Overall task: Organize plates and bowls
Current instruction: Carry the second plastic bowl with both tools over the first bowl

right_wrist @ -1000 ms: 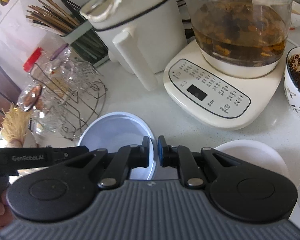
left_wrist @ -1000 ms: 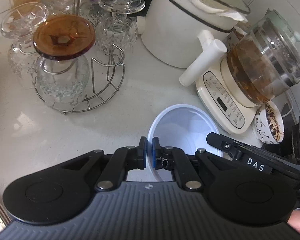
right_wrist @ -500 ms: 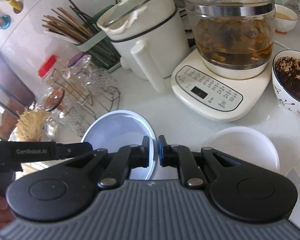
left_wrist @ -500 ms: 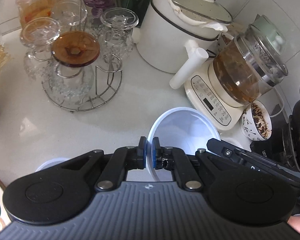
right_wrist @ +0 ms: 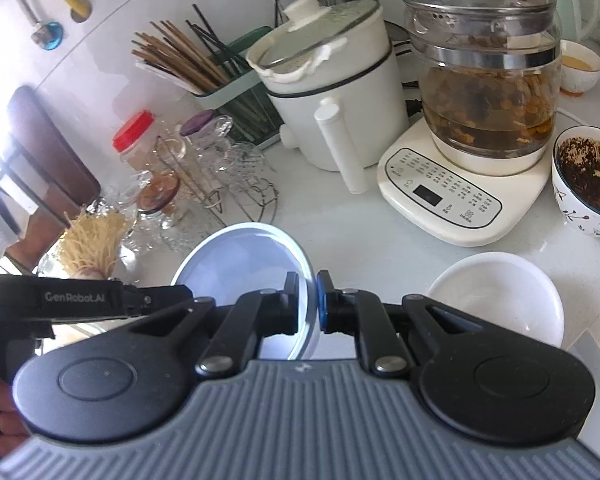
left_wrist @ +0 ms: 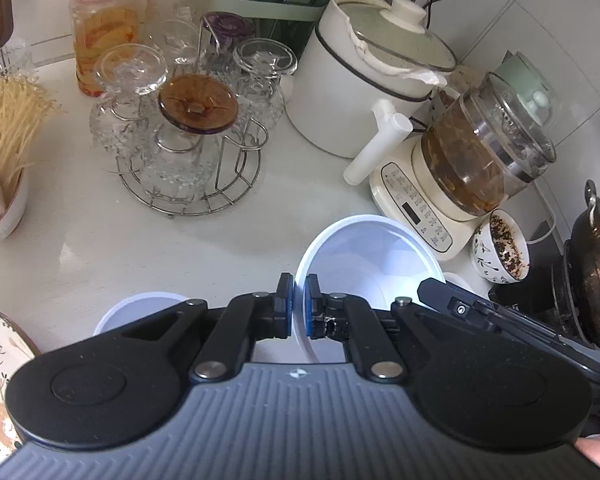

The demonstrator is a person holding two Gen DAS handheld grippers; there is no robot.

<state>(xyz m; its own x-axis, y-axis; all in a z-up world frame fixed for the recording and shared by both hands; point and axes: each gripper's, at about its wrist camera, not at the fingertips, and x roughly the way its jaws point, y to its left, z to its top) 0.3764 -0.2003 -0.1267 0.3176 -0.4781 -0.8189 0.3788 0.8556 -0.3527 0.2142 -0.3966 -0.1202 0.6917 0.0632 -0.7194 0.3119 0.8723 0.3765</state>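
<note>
Above the tabletop, the pale bowl hangs between both hands, left gripper clamped on its left rim, right gripper clamped on its right rim, another white bowl lying near right.

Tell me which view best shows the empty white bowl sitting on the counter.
Right wrist view: the white bowl sits fully visible, right of the right tongs. In the left wrist view only a sliver of its rim peeks out behind the right tongs' arm.

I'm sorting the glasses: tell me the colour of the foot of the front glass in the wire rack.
Amber-brown foot; the glass is inverted. Left wrist view shows it best.
</note>
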